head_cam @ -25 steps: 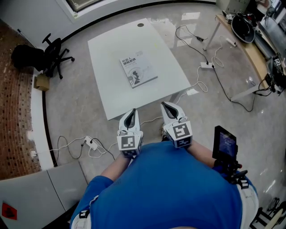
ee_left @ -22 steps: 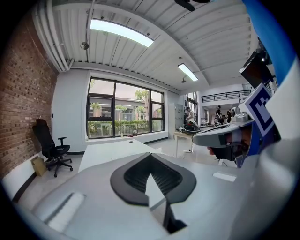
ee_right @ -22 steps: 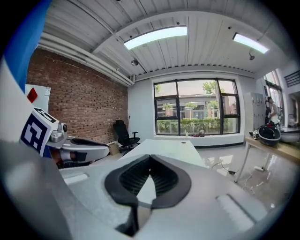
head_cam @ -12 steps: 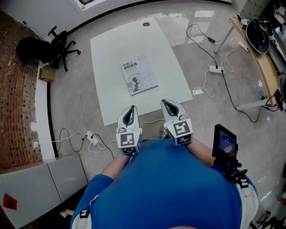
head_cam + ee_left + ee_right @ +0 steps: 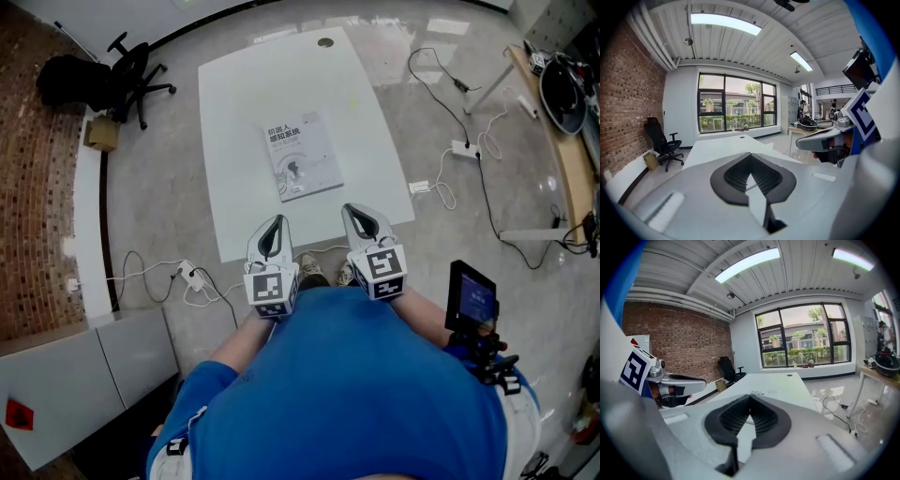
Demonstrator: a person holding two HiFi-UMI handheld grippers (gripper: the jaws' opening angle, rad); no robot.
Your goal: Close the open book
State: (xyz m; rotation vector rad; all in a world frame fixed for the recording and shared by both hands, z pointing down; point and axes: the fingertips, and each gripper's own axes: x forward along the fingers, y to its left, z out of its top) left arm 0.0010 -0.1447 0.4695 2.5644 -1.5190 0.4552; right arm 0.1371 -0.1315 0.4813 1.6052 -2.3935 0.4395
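Seemingly bare table [image 5: 239, 112] around the book [image 5: 302, 157]

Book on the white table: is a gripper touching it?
No, the book lies alone on the table, and the left gripper and right gripper are both well short of it.

The left gripper [image 5: 750, 155] has its jaws together at the tips, with nothing between them. Straight beyond the tips, a white table [image 5: 723, 146] runs toward a wide window [image 5: 736, 107]. To the jaws' left, a black office chair [image 5: 661, 140] stands by a brick wall [image 5: 628, 98]. Close on their right juts the right gripper [image 5: 813, 140], with its marker cube [image 5: 860, 115] behind it.
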